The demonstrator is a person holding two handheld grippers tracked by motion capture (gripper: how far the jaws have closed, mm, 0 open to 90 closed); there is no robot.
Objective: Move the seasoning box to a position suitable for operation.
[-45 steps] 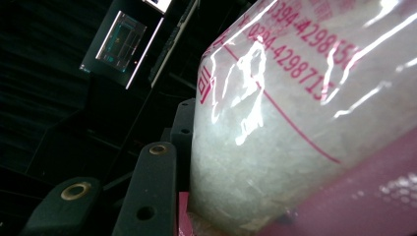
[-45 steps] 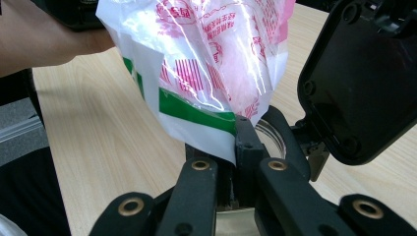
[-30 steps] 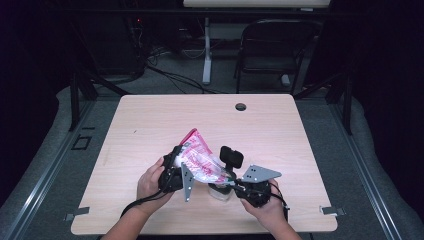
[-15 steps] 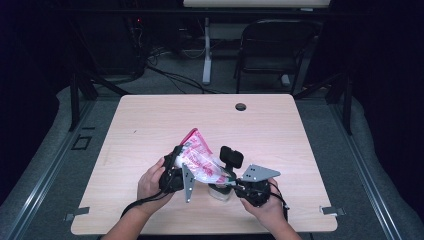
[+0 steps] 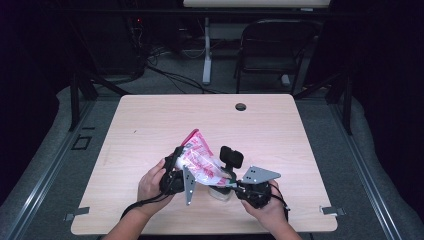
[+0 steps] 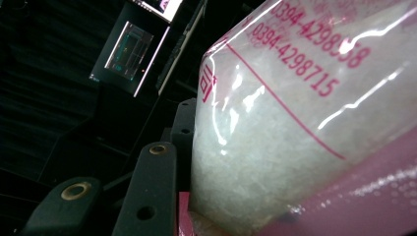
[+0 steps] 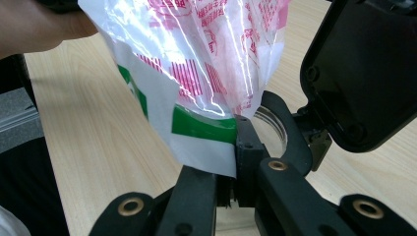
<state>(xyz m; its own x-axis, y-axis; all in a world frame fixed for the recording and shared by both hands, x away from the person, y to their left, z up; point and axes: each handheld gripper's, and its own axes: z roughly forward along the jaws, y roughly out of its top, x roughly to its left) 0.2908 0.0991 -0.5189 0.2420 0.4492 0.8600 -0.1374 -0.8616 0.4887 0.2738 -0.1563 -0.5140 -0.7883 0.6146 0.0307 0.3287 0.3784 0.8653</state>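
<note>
Both grippers hold one plastic bag over the table's near edge.

The right gripper (image 7: pixel 235 162) pinches the bag's (image 5: pixel 200 159) lower corner between nearly shut jaws, over a clear jar (image 5: pixel 220 192); the left gripper (image 5: pixel 175 172) clamps the bag's filled body, jaws half apart. Beyond the bag, the wooden table (image 5: pixel 280 130) lies bare to its far edge.

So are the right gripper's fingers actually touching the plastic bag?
Touching. The right gripper view shows the right gripper with its fingers pinched on the plastic bag at its lower edge.
</note>
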